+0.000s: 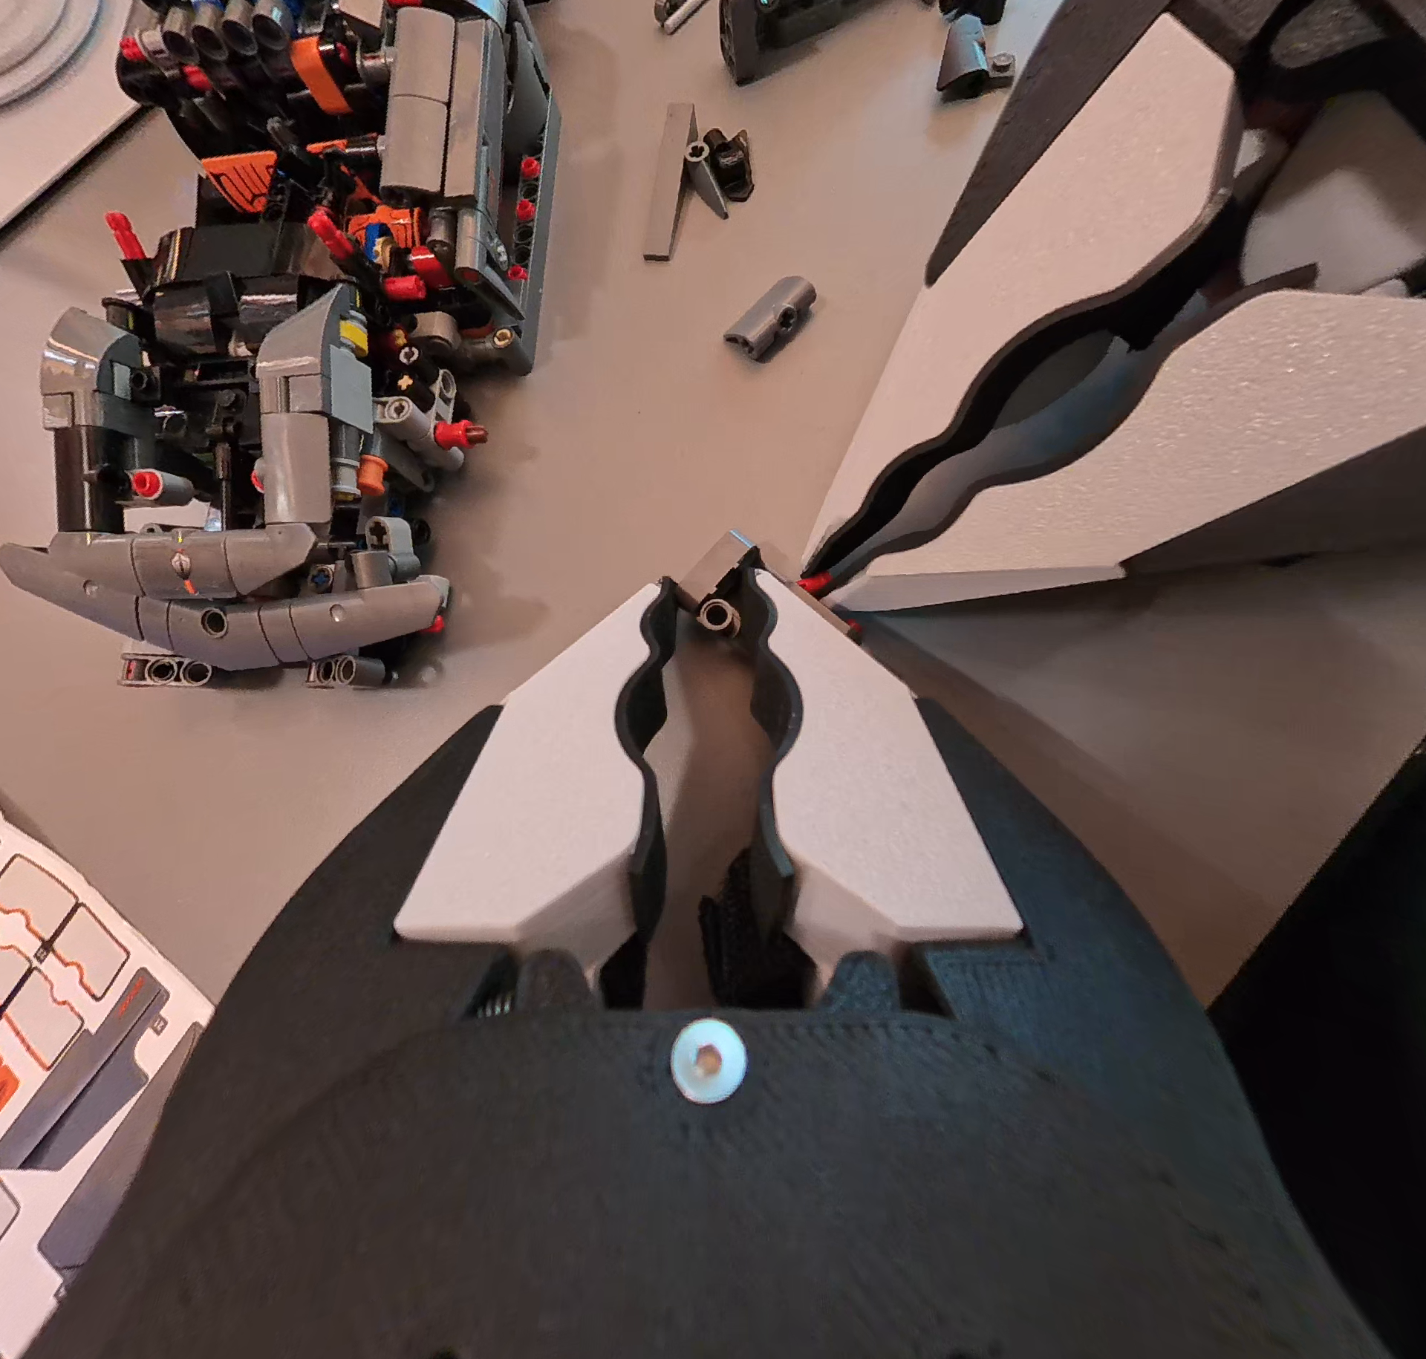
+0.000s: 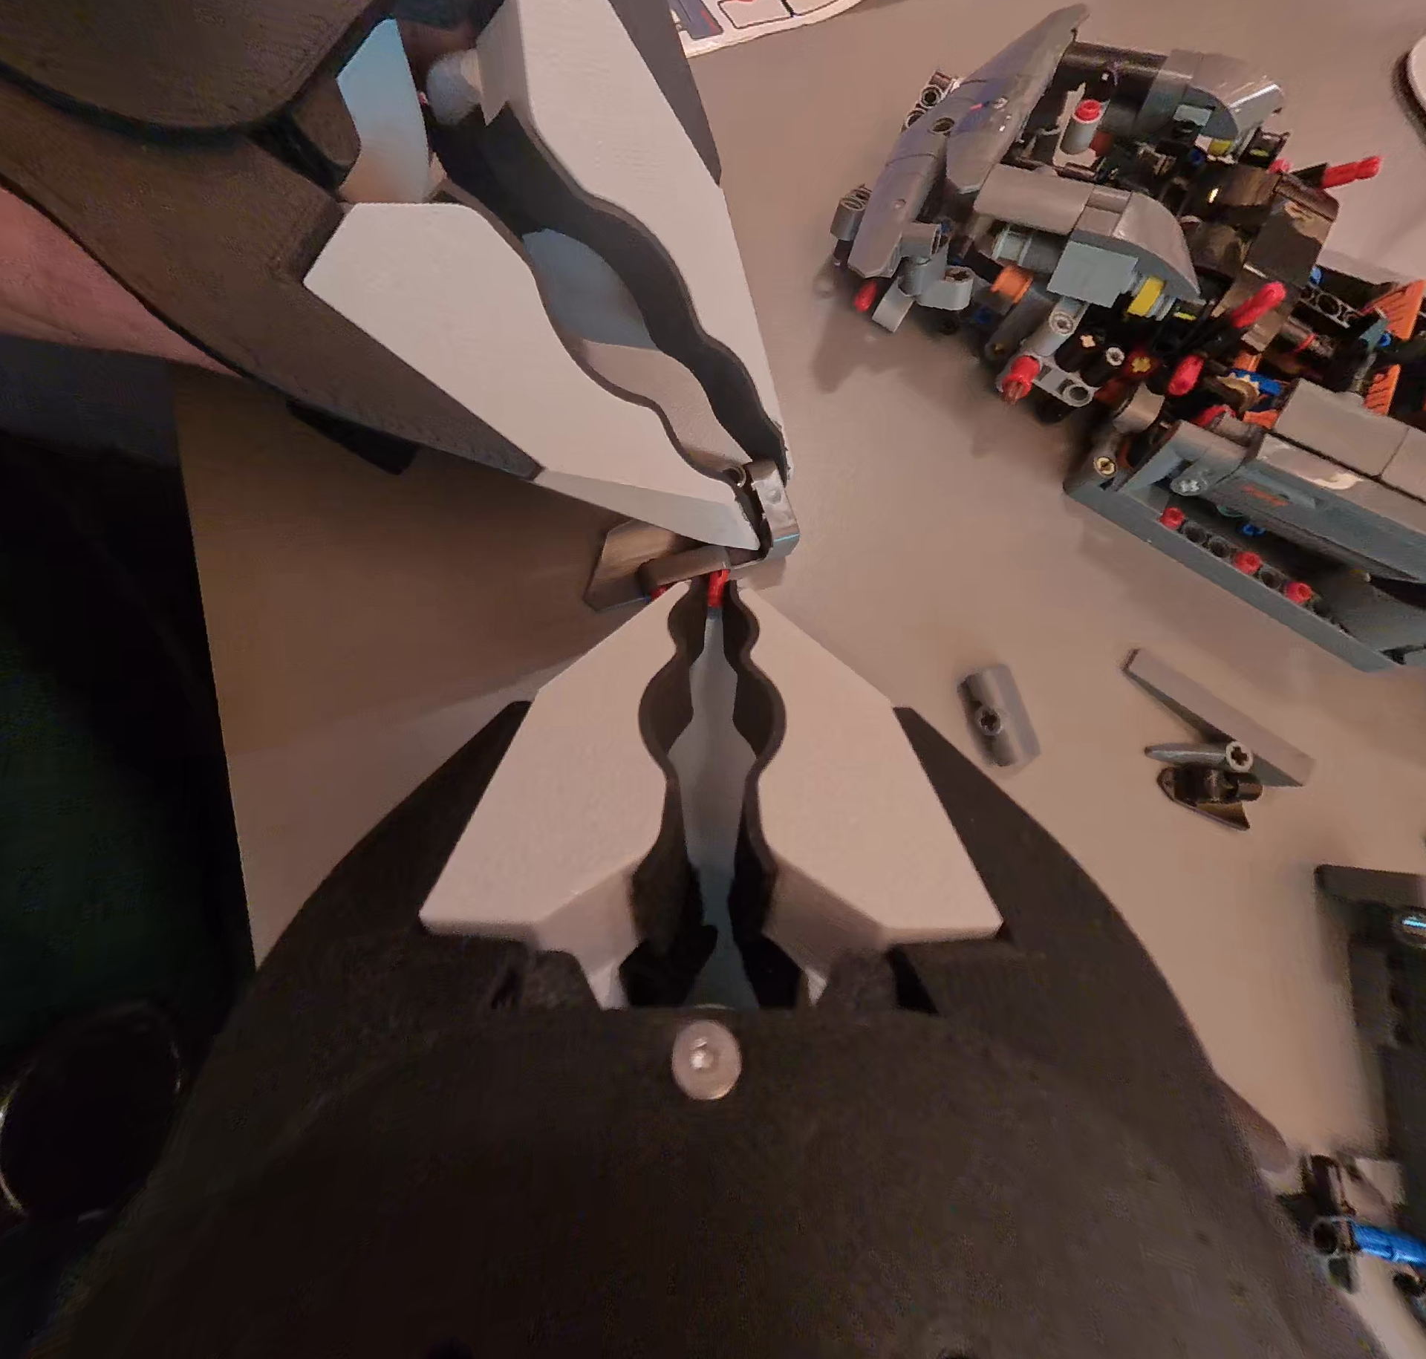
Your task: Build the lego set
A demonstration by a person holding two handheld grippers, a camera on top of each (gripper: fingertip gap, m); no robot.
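Observation:
My left gripper (image 1: 718, 589) is shut on a small dark grey lego piece (image 1: 721, 562) with a round hole at its end. It also shows in the right wrist view (image 2: 760, 504), coming in from the upper left. My right gripper (image 2: 718, 589) is shut on a small red pin (image 2: 718, 583) at its very tips. It also shows in the left wrist view (image 1: 818, 577), coming in from the right. The two sets of tips meet, and the red pin touches the grey piece. The half-built grey, black and orange lego model (image 1: 309, 303) lies on the table to the left.
Loose grey pieces lie on the grey table (image 1: 617, 435): a short connector (image 1: 772, 317), a flat strip with a black part (image 1: 691, 172), a long beam (image 1: 779, 6). A sticker sheet (image 1: 62, 967) lies at lower left. A white plate (image 1: 46, 10) is at top left. The tips of both grippers are at nearly the same place. From either gripper's tips it is about 7 cm to the short connector (image 1: 772, 317). It turns up in the right wrist view (image 2: 997, 705) as well.

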